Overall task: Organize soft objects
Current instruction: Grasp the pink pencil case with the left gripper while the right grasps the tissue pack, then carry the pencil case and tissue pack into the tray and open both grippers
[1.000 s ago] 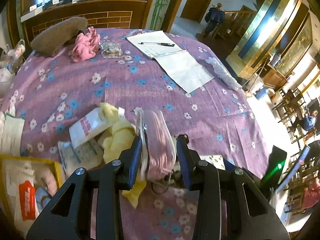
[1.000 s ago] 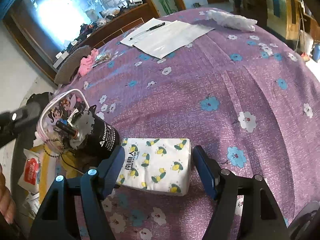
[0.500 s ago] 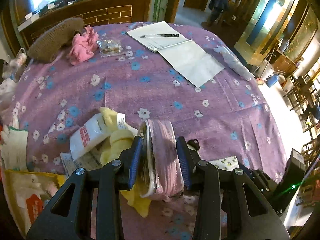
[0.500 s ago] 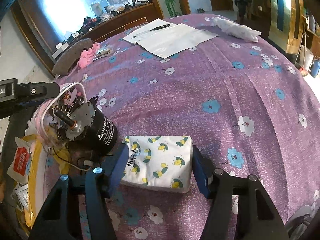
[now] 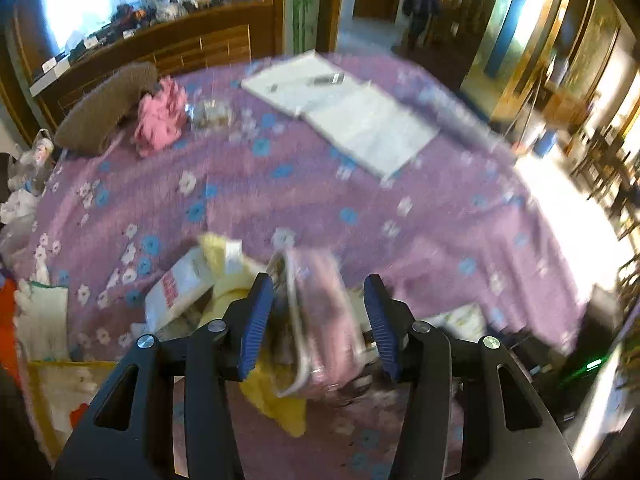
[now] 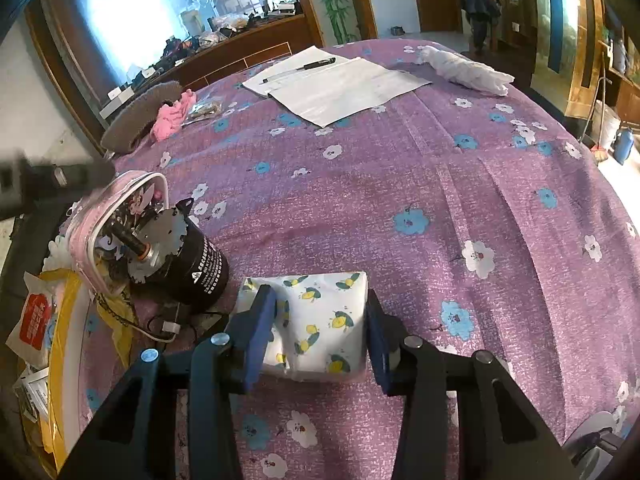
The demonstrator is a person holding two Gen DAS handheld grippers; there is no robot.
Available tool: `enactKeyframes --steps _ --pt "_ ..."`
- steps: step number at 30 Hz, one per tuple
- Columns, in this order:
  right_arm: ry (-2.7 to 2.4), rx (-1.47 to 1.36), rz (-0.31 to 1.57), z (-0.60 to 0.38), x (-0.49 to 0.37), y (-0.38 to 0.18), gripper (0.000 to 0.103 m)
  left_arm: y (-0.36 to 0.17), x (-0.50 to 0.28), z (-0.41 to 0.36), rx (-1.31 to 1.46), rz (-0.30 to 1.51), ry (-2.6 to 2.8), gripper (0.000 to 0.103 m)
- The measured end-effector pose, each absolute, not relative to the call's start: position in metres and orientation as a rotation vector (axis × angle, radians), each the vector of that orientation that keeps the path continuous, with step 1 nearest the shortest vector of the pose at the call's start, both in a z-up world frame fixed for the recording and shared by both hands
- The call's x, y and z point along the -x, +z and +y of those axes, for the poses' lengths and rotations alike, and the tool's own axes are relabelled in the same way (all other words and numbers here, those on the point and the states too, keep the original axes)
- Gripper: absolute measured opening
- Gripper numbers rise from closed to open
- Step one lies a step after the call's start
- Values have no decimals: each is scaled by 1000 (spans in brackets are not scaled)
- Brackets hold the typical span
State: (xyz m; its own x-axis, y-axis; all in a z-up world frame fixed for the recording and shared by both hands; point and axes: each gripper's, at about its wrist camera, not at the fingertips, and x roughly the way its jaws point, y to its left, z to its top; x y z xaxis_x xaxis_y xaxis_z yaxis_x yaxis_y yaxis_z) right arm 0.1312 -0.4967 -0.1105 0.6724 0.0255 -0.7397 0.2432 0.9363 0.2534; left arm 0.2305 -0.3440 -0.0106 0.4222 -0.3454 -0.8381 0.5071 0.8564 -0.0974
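Purple flowered cloth covers the round desk [image 6: 460, 184], and most of the clutter sits at its near edge.

Nearest in the right wrist view, the right claw [image 6: 318, 332] straddles the lemon-print tissue pack [image 6: 320, 316]. Its blue pads press the pack's 2 sides and the wrapper creases at the left pad, so I judge it gripped, though the pack rests on the cloth, not yet lifted. Just left of it lies a black motor [image 6: 180, 256], its shaft against the pink pouch [image 6: 112, 216].

In the left wrist view, which is blurred, the left claw [image 5: 318, 316] brackets that pink pouch [image 5: 320, 320]. The left pad [image 5: 256, 320] is close to the pouch, but a gap shows at the right pad, so the jaws look spread wider than the pouch; whether it is held at all I cannot tell. Yellow cloth [image 5: 240, 280] and a white packet [image 5: 176, 288] lie beside and under it.

As for progress, little looks sorted: 2 soft items are only now being taken in hand, and further back a pink cloth [image 6: 172, 116] and a brown cushion [image 6: 136, 116] wait together near the far rim, with a white bundle [image 6: 468, 68] well apart to the right.

Between near clutter and the papers with a pen [image 6: 332, 84], the middle of the desk offers the widest room to carry or set things. The near-left edge is crowded, and the motor's wire could snag.
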Motion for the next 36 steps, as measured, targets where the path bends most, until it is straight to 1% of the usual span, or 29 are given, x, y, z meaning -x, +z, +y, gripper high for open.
enactKeyframes --steps 3,5,6,10,11,12,15,18,23,27,36 --pt "-127 -344 824 -496 -130 -110 42 -15 -230 -362 -261 1050 -562 48" --pt "-126 -347 824 -496 -130 -110 42 -21 -231 -370 -330 1024 -502 48" --pt "-124 -351 823 -496 -129 -110 42 -26 -237 -371 -343 1056 -481 48" --pt "-123 -356 817 -496 -127 -110 41 -37 -246 -358 -295 1105 -451 48" --pt "-124 -358 812 -497 -127 -109 39 -37 -247 -354 -277 1113 -462 47" --pt "-124 -361 806 -497 -126 -108 36 -36 -246 -351 -256 1113 -479 38" --pt "-125 -366 789 -499 -123 -105 31 -30 -242 -340 -222 1081 -497 32" --pt "-114 -393 776 -502 -121 -104 27 -25 -243 -324 -133 1079 -525 29" --pt "-98 -421 754 -505 -117 -101 23 -6 -229 -289 34 1037 -577 29" --pt "-82 -437 721 -505 -111 -96 19 3 -202 -254 167 1014 -617 29" --pt "-40 -401 619 -487 -86 -71 19 2 -132 -165 442 969 -663 29"
